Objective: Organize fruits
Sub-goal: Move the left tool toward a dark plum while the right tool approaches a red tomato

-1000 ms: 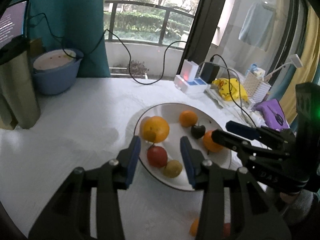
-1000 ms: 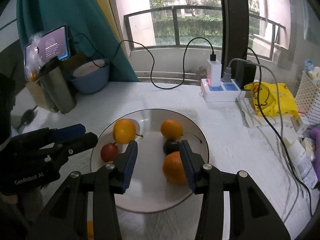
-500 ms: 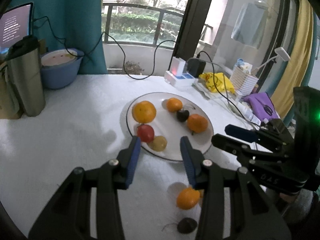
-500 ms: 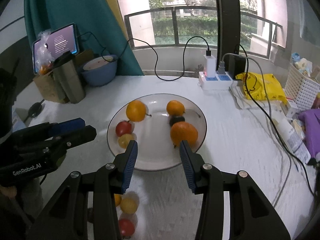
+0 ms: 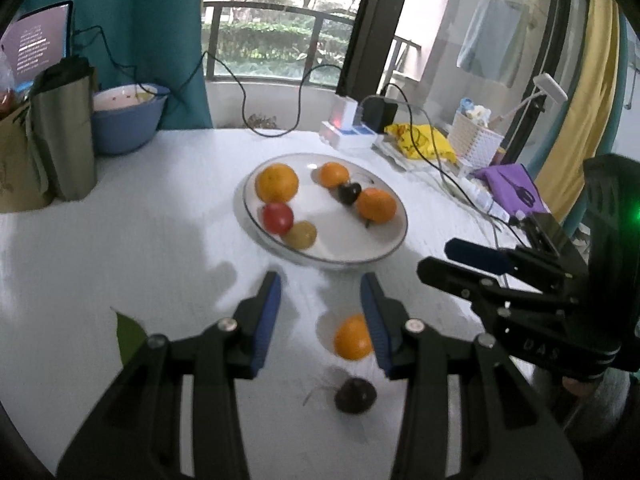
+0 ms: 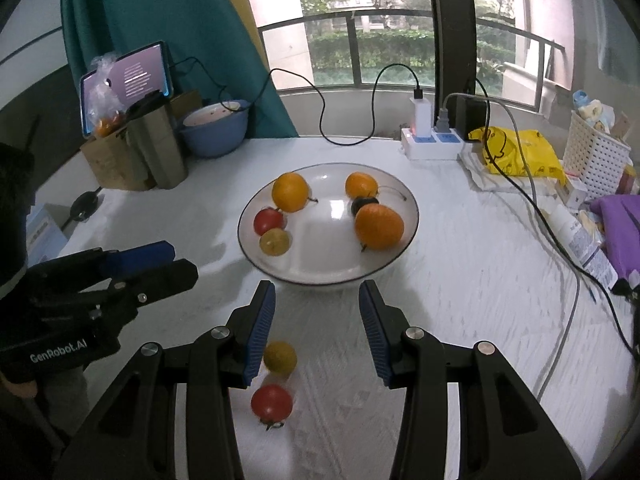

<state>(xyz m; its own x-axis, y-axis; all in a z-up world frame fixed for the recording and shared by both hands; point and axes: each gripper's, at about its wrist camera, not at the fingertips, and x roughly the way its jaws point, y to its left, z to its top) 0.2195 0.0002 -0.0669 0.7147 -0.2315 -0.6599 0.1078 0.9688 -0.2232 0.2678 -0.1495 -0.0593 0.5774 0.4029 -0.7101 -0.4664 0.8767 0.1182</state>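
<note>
A white plate (image 5: 392,246) (image 6: 400,264) in mid-table holds several fruits: oranges, a red tomato (image 5: 277,218), a yellow fruit (image 5: 301,235) and a dark fruit (image 5: 349,193). In the left wrist view my left gripper (image 5: 320,296) is open and empty above the cloth; a loose orange (image 5: 352,338) and a dark fruit (image 5: 355,395) lie on the table by its right finger. In the right wrist view my right gripper (image 6: 316,304) is open and empty; a yellow fruit (image 6: 281,357) and a red tomato (image 6: 272,403) lie on the cloth near its left finger.
A blue bowl (image 6: 214,130), a metal flask (image 5: 66,132) and a cardboard box (image 6: 116,160) stand at the back left. A power strip (image 6: 430,144) with cables, a yellow bag (image 6: 520,156), a white basket (image 6: 596,152) and purple cloth (image 6: 620,224) crowd the right side.
Both grippers have pulled back from over the plate toward the table's near side. Loose fruits on the cloth have come into view beneath them.
</note>
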